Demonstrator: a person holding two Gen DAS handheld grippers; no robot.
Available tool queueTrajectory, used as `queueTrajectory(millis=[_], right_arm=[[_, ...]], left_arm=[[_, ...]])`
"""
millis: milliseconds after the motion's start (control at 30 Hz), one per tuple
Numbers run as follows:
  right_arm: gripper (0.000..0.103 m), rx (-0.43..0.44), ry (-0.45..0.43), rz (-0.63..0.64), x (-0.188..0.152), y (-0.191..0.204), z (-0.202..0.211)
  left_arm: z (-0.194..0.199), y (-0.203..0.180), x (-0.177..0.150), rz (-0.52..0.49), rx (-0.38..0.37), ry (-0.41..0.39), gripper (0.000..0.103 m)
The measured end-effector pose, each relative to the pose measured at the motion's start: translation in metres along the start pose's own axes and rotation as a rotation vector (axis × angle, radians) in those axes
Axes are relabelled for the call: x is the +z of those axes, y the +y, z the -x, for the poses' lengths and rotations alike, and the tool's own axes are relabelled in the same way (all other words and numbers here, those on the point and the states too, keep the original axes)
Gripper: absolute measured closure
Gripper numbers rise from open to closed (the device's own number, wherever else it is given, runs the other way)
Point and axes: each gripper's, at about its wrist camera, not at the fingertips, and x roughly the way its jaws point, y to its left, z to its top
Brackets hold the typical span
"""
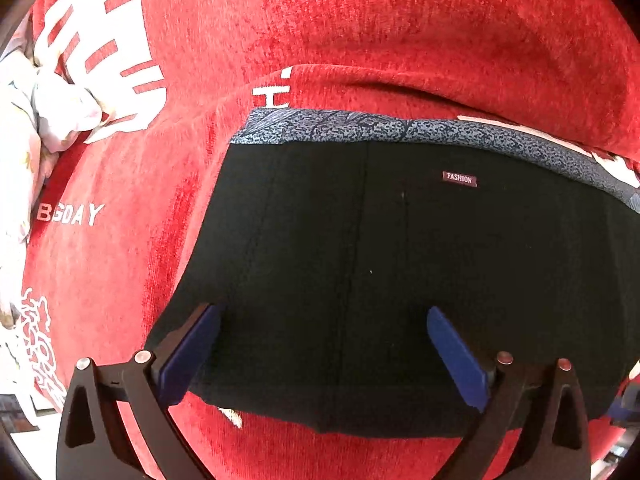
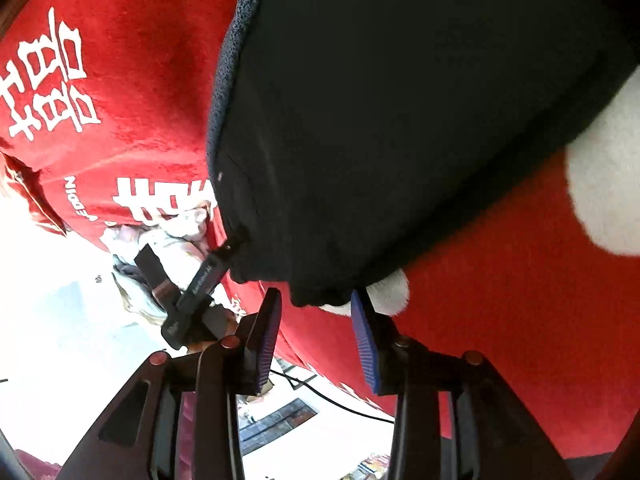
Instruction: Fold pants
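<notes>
The black pants lie folded on a red blanket, with a grey speckled waistband at the far edge and a small "FASHION" label. My left gripper is open, its blue pads over the near part of the pants, holding nothing. In the right wrist view the pants fill the upper middle. My right gripper is open just at the near corner of the pants, holding nothing. The left gripper shows there at the pants' near left edge.
The red blanket has white characters and letters printed on it. A crumpled pale floral cloth lies at the far left. The blanket's edge and the floor show at the lower left of the right wrist view.
</notes>
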Motion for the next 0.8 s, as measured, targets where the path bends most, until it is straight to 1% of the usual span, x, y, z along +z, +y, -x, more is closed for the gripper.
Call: queueTrajectory(millis=[100,167,200,267,300,367,400,467,500,533,567,600,633,700,733,767,800], right_arm=[[0.062,0.046,-0.043,-0.011,0.005,0.003,-0.001],[0.062,0.048,-0.052,-0.046,0.009,0.0,-0.006],[0.068,0.029,-0.057,-0.062,0.011,-0.001,-0.008],[0.092,-0.046,-0.071,-0.052,0.011,0.007,-0.009],[0.093,-0.06,-0.088,0.001,0.007,0.021,-0.005],[0.094,-0.093,-0.107,0.114,-0.001,0.044,0.004],[0.094,-0.11,-0.107,0.147,-0.006,0.049,0.006],[0.094,-0.187,-0.098,0.163,-0.012,0.043,0.002],[0.094,-0.237,-0.083,0.153,-0.012,0.033,-0.004],[0.094,-0.247,-0.069,0.134,-0.011,0.023,-0.008],[0.094,-0.206,-0.066,0.103,-0.01,0.016,-0.007],[0.092,-0.185,-0.063,0.084,-0.009,0.015,-0.004],[0.088,-0.175,-0.058,0.079,-0.009,0.016,0.003],[0.079,-0.188,-0.062,0.106,-0.009,0.02,0.022],[0.078,-0.204,-0.091,0.124,-0.008,0.022,0.038],[0.074,-0.219,-0.13,0.124,-0.005,0.02,0.056],[0.068,-0.23,-0.166,0.108,-0.001,0.017,0.069]], left_arm=[[0.0,0.001,0.0,-0.003,-0.006,-0.002,0.0],[-0.001,0.001,-0.001,-0.006,-0.014,-0.006,0.0],[-0.001,0.002,-0.001,-0.008,-0.019,-0.009,0.0],[0.002,0.003,0.0,-0.017,-0.012,0.001,0.0],[0.004,0.002,-0.001,-0.031,-0.004,0.0,0.0],[0.007,0.001,-0.005,-0.066,0.002,-0.012,0.0],[0.006,0.001,-0.008,-0.078,0.001,-0.015,0.0],[0.004,0.003,-0.012,-0.063,-0.009,-0.017,0.0],[0.004,0.005,-0.012,-0.046,-0.013,-0.013,0.0],[0.005,0.004,-0.011,-0.042,-0.006,-0.007,0.0],[0.007,0.003,-0.01,-0.048,0.008,-0.003,0.0],[0.01,0.001,-0.01,-0.055,0.02,0.002,0.0],[0.012,-0.001,-0.01,-0.062,0.031,0.009,0.0],[0.023,-0.006,-0.012,-0.063,0.021,0.007,0.0],[0.031,-0.01,-0.013,-0.064,0.003,-0.005,0.0],[0.04,-0.019,-0.014,-0.073,-0.023,-0.023,0.0],[0.046,-0.026,-0.014,-0.083,-0.038,-0.036,0.0]])
